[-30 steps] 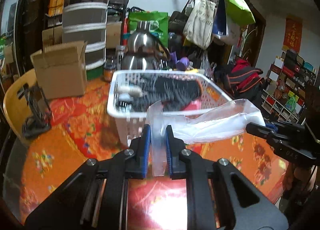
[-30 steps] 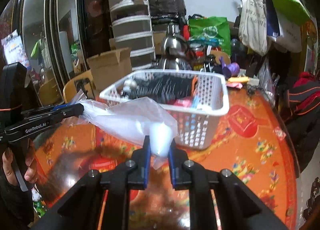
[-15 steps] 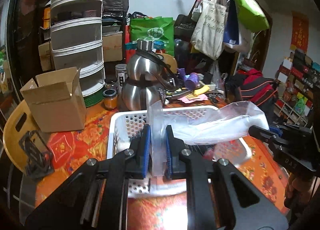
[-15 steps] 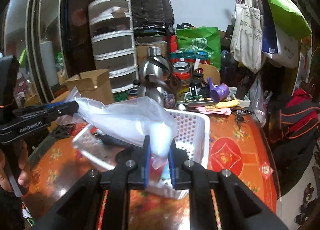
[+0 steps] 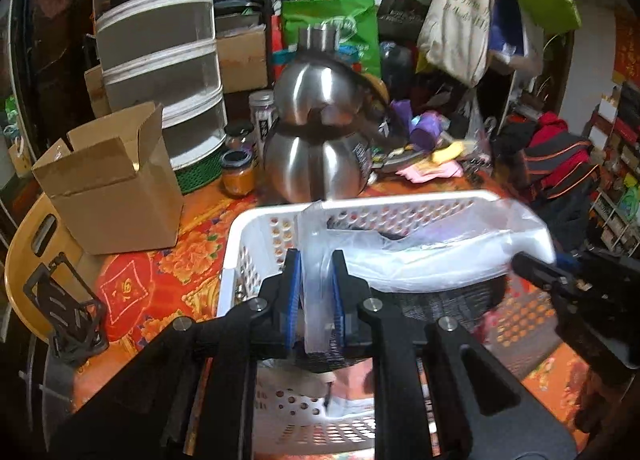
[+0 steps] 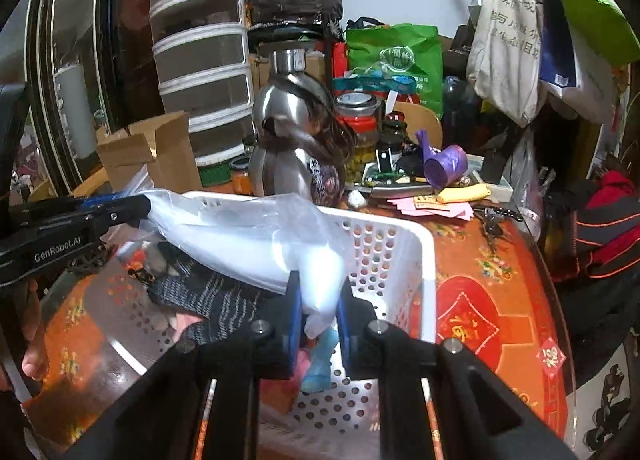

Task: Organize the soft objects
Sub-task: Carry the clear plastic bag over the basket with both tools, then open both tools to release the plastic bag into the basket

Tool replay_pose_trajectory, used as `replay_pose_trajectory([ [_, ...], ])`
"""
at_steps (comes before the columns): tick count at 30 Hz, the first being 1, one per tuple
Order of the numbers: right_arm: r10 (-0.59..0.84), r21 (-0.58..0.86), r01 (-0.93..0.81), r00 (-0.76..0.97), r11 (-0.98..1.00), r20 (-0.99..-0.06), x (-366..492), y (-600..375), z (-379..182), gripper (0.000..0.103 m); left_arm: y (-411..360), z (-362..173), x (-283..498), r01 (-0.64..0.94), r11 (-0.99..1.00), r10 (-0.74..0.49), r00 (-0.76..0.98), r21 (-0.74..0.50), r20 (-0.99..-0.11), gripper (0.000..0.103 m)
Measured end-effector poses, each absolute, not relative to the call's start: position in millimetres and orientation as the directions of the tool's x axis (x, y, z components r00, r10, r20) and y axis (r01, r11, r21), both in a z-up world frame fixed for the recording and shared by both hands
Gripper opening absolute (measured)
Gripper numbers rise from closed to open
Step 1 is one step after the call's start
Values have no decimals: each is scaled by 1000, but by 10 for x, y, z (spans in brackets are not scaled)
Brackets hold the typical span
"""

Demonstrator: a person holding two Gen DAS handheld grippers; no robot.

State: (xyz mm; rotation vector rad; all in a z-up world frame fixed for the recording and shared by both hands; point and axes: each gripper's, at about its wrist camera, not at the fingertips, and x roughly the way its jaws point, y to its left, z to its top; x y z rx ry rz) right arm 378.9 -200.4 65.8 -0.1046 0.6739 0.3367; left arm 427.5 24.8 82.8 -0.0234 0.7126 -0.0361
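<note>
One crinkled translucent plastic bag (image 5: 420, 252) over perforated basket (image 5: 256, 228)

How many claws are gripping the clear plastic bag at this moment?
2. The left claw pinches one end of the plastic bag, the right claw the other end, stretching it above the white basket.

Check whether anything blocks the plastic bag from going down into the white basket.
Nothing visible does. The plastic bag, pinched by the left gripper and right gripper, hangs over the open white basket; only dark knitwear lies inside.
</note>
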Motion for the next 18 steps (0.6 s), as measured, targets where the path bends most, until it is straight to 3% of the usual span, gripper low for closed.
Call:
replay_pose_trajectory([
  [2,278,16,-347,723,938,-633,3801,-1987,599,23,257,703,4329,12,1000,-20,744,-17,-668,20],
  [3,277,21,-344,719,939,-638,3809,-1994,568,28,281,637,4344,3,1000,-15,741,-19,-672,34],
  [4,273,23,-335,723,942,-634,3803,-2010,558,44,303,577,4349,-2,1000,-13,737,-22,-675,45],
  [5,264,24,-317,741,948,-617,3772,-2048,559,66,322,530,4323,-3,1000,-12,735,-20,-678,67],
  [6,266,30,-313,749,949,-607,3750,-2075,565,75,345,489,4314,-9,1000,-1,737,-11,-676,80],
  [7,268,38,-307,756,951,-597,3731,-2113,574,83,364,466,4289,-23,1000,22,747,8,-665,84],
  [10,267,50,-300,745,953,-611,3742,-2176,581,88,385,477,4174,-3,1000,10,778,12,-628,91],
  [18,224,31,-263,746,964,-628,3715,-2264,547,90,348,500,4109,1,1000,17,770,27,-638,97],
])
